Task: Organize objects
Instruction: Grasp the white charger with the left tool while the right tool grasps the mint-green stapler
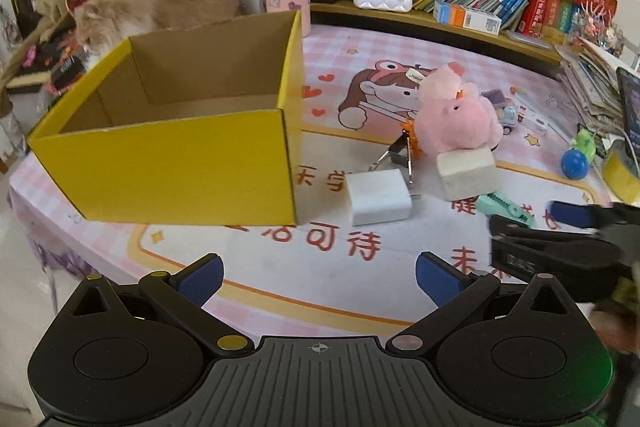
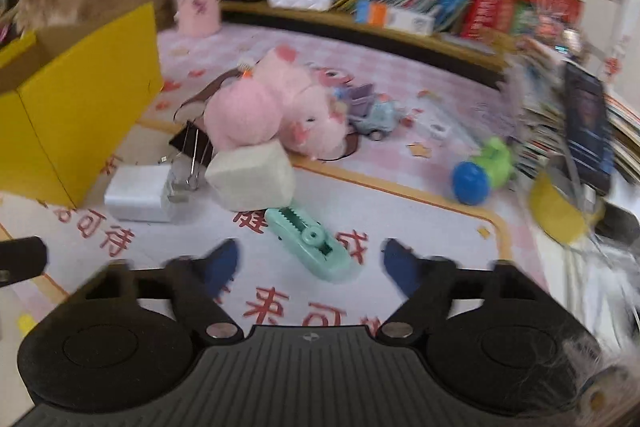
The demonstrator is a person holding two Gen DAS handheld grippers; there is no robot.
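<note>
Pink checked mat with red characters, bookshelf behind. On it: one yellow cardboard box, open-topped, seemingly empty; one white square charger; one off-white foam block; one fluffy pink plush; one mint toothed clip; one black binder clip; one blue ball. Left gripper jaws wide apart, holding nothing. Right gripper jaws apart, either side of the mint clip, not touching.

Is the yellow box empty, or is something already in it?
Empty as far as visible: the yellow box shows only bare cardboard walls and floor; its near wall hides the front floor.
</note>
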